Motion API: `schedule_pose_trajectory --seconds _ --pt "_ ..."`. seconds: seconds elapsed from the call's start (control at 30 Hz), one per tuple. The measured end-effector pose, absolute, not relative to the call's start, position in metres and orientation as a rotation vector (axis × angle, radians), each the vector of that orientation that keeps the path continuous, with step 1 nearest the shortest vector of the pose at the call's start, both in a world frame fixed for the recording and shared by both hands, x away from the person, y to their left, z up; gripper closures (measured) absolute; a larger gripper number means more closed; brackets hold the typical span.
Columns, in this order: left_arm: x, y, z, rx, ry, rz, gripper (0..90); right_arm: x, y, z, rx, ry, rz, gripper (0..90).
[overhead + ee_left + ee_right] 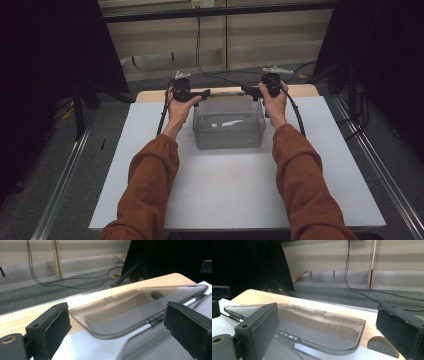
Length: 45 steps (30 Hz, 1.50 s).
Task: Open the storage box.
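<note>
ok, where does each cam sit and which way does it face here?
High view: above the person's side, looking forward and down at the clear box on the white board; both sleeves, left gripper, right gripper.
Left gripper view: on the left gripper, looking along the box's flipped-back lid; own open jaws.
Right gripper view: on the right gripper, facing the lid from its other end; own open jaws.
Shared: both gripper views show the lid, its hinge and the wooden table edge.
</note>
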<state>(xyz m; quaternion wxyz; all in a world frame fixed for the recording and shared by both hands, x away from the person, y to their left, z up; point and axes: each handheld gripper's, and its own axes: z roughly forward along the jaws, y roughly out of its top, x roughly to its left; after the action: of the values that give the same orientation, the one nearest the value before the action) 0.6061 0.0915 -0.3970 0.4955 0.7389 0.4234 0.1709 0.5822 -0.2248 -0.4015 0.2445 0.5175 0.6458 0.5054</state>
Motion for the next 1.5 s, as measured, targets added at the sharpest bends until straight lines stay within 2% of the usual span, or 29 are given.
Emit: schedule_pose_trajectory --seconds 0.17,0.73,1.1,1.5 --pt "0.592 0.097 -0.394 1.749 0.989 0.428 2.8 0.574 -0.226 -0.399 1.374 1.755 1.360 4.6" --pt "0.557 0.124 -0.388 1.692 0.928 0.525 2.6 0.536 -0.227 -0.393 1.282 1.695 1.376 3.6" --pt "0.528 0.126 -0.377 1.660 0.852 0.584 3.1 0.495 -0.229 -0.392 1.212 1.670 1.360 1.1" --pt "0.494 0.132 -0.378 1.610 0.829 0.575 3.0 0.451 -0.234 -0.391 1.176 1.642 1.346 1.1"
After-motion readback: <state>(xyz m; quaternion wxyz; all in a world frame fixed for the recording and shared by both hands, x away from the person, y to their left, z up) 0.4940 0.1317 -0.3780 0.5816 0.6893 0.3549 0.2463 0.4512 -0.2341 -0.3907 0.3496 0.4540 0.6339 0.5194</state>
